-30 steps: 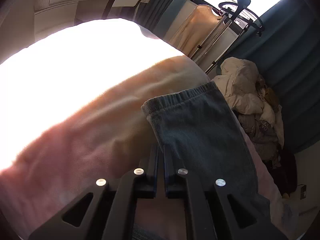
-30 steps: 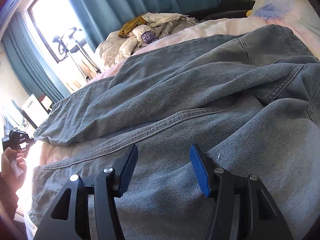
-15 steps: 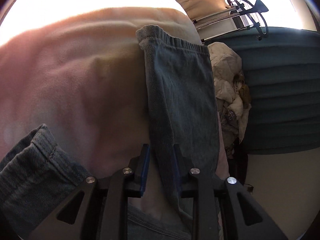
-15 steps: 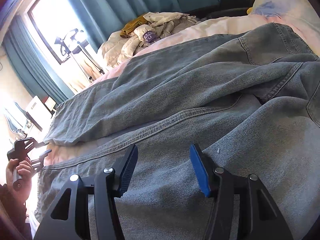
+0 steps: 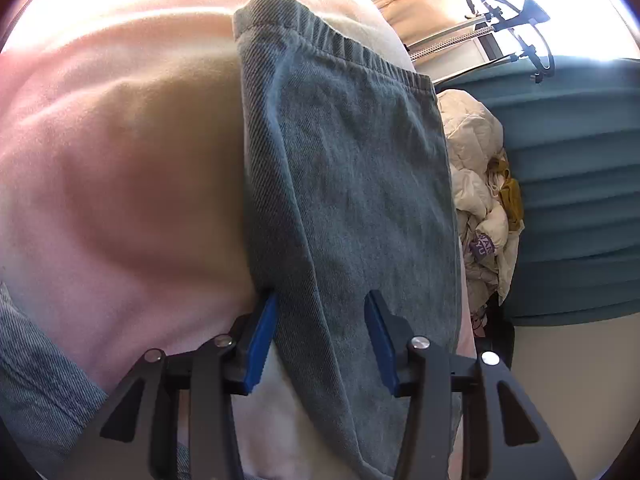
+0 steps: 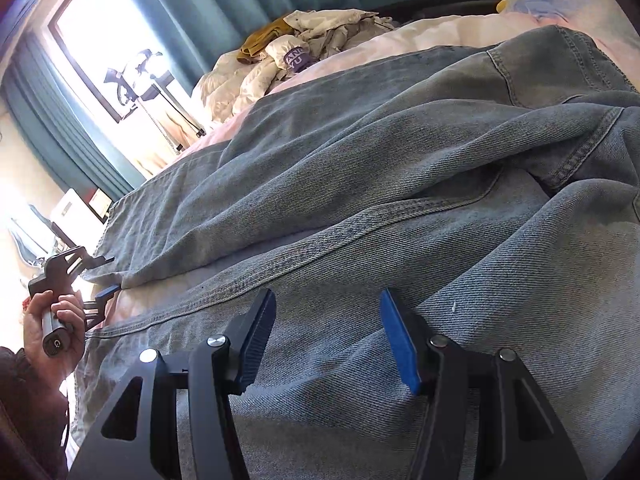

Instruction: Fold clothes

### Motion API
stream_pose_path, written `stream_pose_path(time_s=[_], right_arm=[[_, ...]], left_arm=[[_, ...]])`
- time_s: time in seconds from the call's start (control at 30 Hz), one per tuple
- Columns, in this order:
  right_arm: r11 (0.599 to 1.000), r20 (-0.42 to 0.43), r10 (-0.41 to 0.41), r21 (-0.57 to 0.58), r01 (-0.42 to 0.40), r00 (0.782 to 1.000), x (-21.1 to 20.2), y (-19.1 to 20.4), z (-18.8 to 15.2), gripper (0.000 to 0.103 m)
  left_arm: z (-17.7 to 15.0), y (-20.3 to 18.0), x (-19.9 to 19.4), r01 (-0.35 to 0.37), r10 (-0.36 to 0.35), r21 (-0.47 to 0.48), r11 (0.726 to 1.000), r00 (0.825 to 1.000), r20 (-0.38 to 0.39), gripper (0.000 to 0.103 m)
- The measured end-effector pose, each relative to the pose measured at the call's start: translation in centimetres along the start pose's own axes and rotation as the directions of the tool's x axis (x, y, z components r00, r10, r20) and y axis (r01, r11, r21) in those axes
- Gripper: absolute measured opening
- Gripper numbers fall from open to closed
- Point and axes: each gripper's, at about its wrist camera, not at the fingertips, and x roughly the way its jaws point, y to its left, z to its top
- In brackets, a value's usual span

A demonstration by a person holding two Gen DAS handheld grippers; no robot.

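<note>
One pair of blue-grey denim jeans (image 6: pixel 400 184) lies flat on pink bedding (image 5: pixel 120 200). Left gripper (image 5: pixel 320 340) jaws opening, leg hem between them unpinched. Right gripper (image 6: pixel 328 340) spread, empty, over the denim.

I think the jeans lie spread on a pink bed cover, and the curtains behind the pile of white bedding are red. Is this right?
Not quite. The curtains are teal, not red; the right wrist view shows them beside the bright window. The rest holds: the jeans lie spread on the pink bed cover, and the pile of white bedding sits in front of the curtains.
</note>
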Motion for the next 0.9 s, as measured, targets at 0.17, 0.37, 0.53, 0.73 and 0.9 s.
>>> stream_pose_path(time_s=[0.17, 0.37, 0.53, 0.73, 0.9], right_arm=[[1.0, -0.005, 0.002, 0.008, -0.002, 1.0, -0.1, -0.1, 0.0, 0.055], [1.0, -0.012, 0.007, 0.02, -0.007, 1.0, -0.1, -0.2, 0.0, 0.055], [1.0, -0.012, 0.007, 0.022, -0.007, 1.0, 0.0, -0.1, -0.1, 0.055], [0.999, -0.01, 0.016, 0.028, -0.016, 1.0, 0.0, -0.2, 0.0, 0.055], [1.0, -0.012, 0.011, 0.015, -0.011, 1.0, -0.2, 0.0, 0.0, 0.055]], left_arm=[[-0.1, 0.4, -1.9, -0.068, 0.068, -0.031, 0.997, 0.998, 0.002, 0.048], [1.1, 0.9, -2.1, -0.105, 0.107, -0.054, 0.993, 0.993, 0.039, 0.059], [2.2, 0.4, -0.4, -0.103, 0.103, -0.027, 0.994, 0.995, 0.003, 0.059], [2.1, -1.5, -3.2, -0.185, 0.177, 0.094, 0.978, 0.981, 0.085, 0.009], [1.3, -2.6, -7.7, -0.131, 0.11, 0.166, 0.977, 0.985, 0.133, 0.002]])
